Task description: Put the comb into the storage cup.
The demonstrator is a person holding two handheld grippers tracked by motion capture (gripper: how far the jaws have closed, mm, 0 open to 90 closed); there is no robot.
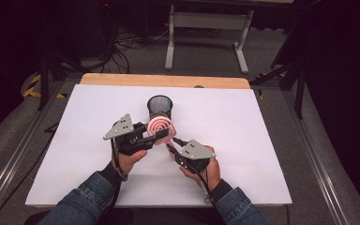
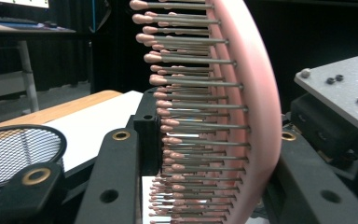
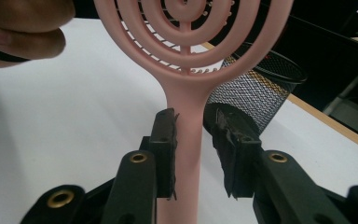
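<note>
White tabletop (image 1: pixel 243 140) below: left gripper (image 1: pixel 161 134) clamps the pink hairbrush (image 1: pixel 161 126) head; right gripper (image 3: pixel 196 154) straddles its handle, one pad touching; mesh cup (image 1: pixel 160 107) just beyond.

brush head (image 2: pixel 256 93) pinched between fingers (image 2: pixel 116 182) | mesh cup (image 2: pixel 14 149) lower left

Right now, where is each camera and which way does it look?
High view: above the white table's near side, looking forward and down; forearms show.
Left gripper view: rides the left gripper, facing the pins of the pink round plastic hairbrush; jaws show.
Right gripper view: rides the right gripper, facing up the handle; jaws show.
Shared: hairbrush, black mesh cup.
</note>
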